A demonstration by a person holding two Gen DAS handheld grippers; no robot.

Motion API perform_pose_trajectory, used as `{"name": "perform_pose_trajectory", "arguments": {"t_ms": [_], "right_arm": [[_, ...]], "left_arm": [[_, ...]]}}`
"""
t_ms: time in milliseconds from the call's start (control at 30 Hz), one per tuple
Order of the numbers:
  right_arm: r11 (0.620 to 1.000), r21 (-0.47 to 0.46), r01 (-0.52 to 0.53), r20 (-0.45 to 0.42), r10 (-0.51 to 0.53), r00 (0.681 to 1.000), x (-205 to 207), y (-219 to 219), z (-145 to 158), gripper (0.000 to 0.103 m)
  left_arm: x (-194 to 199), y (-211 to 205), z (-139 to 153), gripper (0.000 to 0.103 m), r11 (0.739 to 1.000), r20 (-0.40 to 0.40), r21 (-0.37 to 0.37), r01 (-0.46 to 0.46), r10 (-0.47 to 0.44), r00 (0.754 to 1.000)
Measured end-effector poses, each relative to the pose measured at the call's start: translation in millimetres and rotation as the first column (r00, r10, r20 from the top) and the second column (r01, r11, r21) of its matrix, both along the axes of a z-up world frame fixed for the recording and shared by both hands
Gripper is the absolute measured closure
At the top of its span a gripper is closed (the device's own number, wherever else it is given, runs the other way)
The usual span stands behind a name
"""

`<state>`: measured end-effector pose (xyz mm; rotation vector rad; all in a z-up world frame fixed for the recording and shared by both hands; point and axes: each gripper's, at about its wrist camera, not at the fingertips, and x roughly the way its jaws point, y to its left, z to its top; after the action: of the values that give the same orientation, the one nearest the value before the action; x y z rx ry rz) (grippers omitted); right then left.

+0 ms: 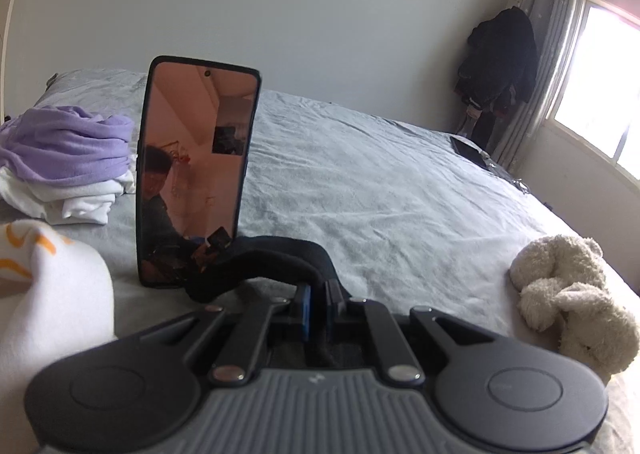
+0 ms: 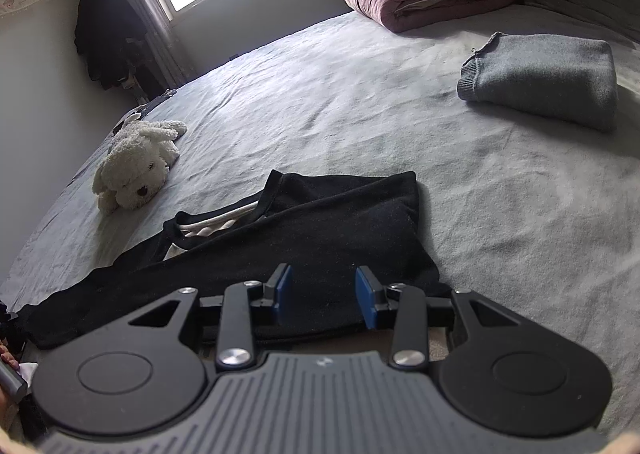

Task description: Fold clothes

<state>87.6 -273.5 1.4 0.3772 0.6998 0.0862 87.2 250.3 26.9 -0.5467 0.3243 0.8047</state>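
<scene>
Pinching black cloth [image 1: 256, 258] on the bed [image 1: 380, 193], the left hand-held gripper [image 1: 318, 306] could knock over the phone [image 1: 196, 173] alongside. Right hand-held gripper [image 2: 324, 294] hovers half-open, empty, over it.

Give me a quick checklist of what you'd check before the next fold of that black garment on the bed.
1. Left gripper has cloth: ok, its jaws are pinched shut on the black garment.
2. Right gripper has cloth: not ok, its jaws stand open above the garment, pressing nothing.
3. Garment lies flat: not ok, it is rumpled, with a pale lining showing.
4. Free bed space beyond it: ok.
5. Toy dog out of the way: ok, it lies apart from the garment.
6. Phone standing close to the left gripper: cannot tell whether it will be bumped.
</scene>
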Motion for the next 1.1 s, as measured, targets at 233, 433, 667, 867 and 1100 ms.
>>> {"name": "perform_pose_trajectory", "arguments": {"t_ms": [233,433,667,867,1100], "right_arm": [[1.0,0.005,-0.007,0.013,0.007,1.0,-1,3,4,0.063],[1.0,0.02,-0.007,0.028,0.007,1.0,-1,2,8,0.063],[0.997,0.067,-0.03,0.024,0.028,0.999,1,4,8,0.063],[0.997,0.063,-0.051,0.026,0.05,0.998,0,8,9,0.063],[0.995,0.06,-0.079,0.025,0.078,0.997,0,12,8,0.063]], "left_arm": [[-9,-23,34,0.096,0.991,0.154,-0.012,0.131,-0.128,0.98],[-12,-44,57,0.096,0.949,0.271,-0.039,0.313,-0.292,0.917],[-4,-69,67,0.096,0.811,0.4,-0.107,0.575,-0.495,0.772],[7,-90,64,0.096,0.632,0.504,-0.183,0.753,-0.598,0.624],[21,-123,46,0.096,0.515,0.517,-0.203,0.833,-0.666,0.538]]}}
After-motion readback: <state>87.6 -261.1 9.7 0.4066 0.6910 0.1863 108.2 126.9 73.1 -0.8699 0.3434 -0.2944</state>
